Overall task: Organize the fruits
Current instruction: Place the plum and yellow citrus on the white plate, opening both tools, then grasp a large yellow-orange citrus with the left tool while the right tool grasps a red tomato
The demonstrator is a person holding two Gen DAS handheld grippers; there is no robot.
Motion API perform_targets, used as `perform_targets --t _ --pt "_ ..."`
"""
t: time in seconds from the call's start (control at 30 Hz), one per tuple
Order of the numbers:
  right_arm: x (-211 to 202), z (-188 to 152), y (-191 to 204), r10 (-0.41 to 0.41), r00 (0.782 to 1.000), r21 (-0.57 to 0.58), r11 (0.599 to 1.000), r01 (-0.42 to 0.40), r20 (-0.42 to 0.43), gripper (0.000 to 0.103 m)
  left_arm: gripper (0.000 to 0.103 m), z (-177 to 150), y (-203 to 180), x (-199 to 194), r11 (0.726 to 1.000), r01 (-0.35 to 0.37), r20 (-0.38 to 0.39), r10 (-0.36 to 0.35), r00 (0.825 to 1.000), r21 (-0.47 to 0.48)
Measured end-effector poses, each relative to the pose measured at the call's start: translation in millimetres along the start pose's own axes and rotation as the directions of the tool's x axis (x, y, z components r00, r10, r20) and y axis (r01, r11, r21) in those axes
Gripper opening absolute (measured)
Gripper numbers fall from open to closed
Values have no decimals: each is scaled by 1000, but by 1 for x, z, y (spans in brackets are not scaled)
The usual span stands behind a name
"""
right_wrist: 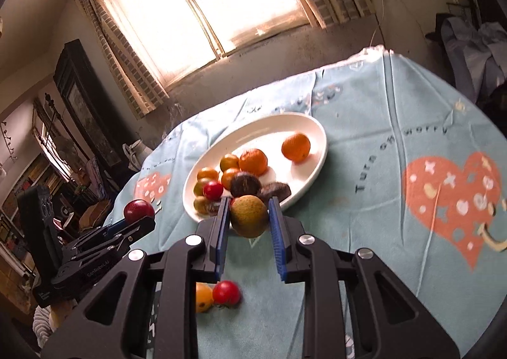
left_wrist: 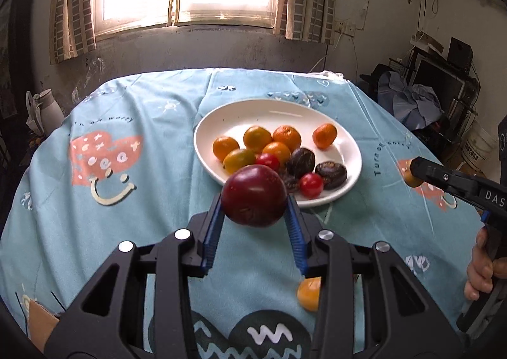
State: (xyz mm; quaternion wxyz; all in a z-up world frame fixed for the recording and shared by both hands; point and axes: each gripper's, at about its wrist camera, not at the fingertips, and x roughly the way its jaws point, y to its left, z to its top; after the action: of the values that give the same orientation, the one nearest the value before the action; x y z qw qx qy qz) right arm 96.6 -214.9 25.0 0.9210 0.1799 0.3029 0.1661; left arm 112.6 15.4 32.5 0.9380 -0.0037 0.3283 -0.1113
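My left gripper (left_wrist: 255,208) is shut on a dark red plum (left_wrist: 254,196), held above the table just in front of the white plate (left_wrist: 279,112). My right gripper (right_wrist: 248,215) is shut on a yellow-brown round fruit (right_wrist: 248,216), also near the plate's (right_wrist: 313,178) front rim. The plate holds several orange mandarins (left_wrist: 286,137), small red tomatoes (left_wrist: 311,185) and dark wrinkled fruits (left_wrist: 331,174). In the left wrist view the right gripper (left_wrist: 415,173) comes in from the right with its fruit at the tip. In the right wrist view the left gripper (right_wrist: 139,216) carries the plum (right_wrist: 138,210) at left.
A light blue printed cloth (left_wrist: 126,200) covers the round table. On it lie an orange fruit (right_wrist: 202,297) and a red tomato (right_wrist: 226,293) below my right gripper. A hand (left_wrist: 481,270) holds the right gripper's handle. A window and wall stand behind; clutter sits at the right.
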Motion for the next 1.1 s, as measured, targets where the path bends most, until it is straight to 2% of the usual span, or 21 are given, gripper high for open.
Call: perform_targets --t 0.1,0.2,0.4,0.53,0.57,0.63,0.77,0.8,0.83,0.87,0.9,1.03,1.1 --pt "12 27 10 -20 1000 -29 999 20 0 25 39 28 -10 14 1000 -1 5 1 1000 6" --pt "42 41 15 -50 999 -51 997 49 -4 25 39 37 -21 39 1000 -20 -7 20 1000 22" --pt "105 41 -7 -101 993 -19 995 99 -69 25 39 34 -14 89 999 -46 -72 47 996 9" --pt "129 37 -14 -137 984 -41 990 133 -114 28 40 34 -6 100 1000 -12 -88 11 996 -16" --pt "129 37 -15 -142 982 -42 990 138 -122 28 44 33 -6 99 1000 -9 -86 8 996 -12" --pt "123 38 -15 -129 984 -33 992 126 -121 28 53 33 -5 94 1000 -14 -70 13 997 -8" --pt "85 45 -3 -51 996 8 999 51 -72 28 58 31 -2 75 1000 -19 -38 18 999 -16" --pt "73 46 2 -34 998 9 999 34 -56 32 61 28 -1 68 1000 -23 -30 23 999 -17" --pt "59 46 7 -27 999 6 1000 27 -36 52 62 25 -1 60 999 -30 -21 29 999 -15" --pt "45 43 12 -33 999 3 999 33 -9 65 65 19 -1 52 999 -34 -13 34 999 -13" --pt "31 39 16 -36 999 -3 999 36 26 73 68 12 0 43 999 -36 -7 36 999 -11" --pt "-9 7 24 -34 997 -75 996 40 74 73 73 -19 -6 8 999 -45 17 44 999 29" --pt "-23 -17 17 -42 996 -74 996 48 77 73 83 -41 -12 -8 996 -65 35 63 997 58"
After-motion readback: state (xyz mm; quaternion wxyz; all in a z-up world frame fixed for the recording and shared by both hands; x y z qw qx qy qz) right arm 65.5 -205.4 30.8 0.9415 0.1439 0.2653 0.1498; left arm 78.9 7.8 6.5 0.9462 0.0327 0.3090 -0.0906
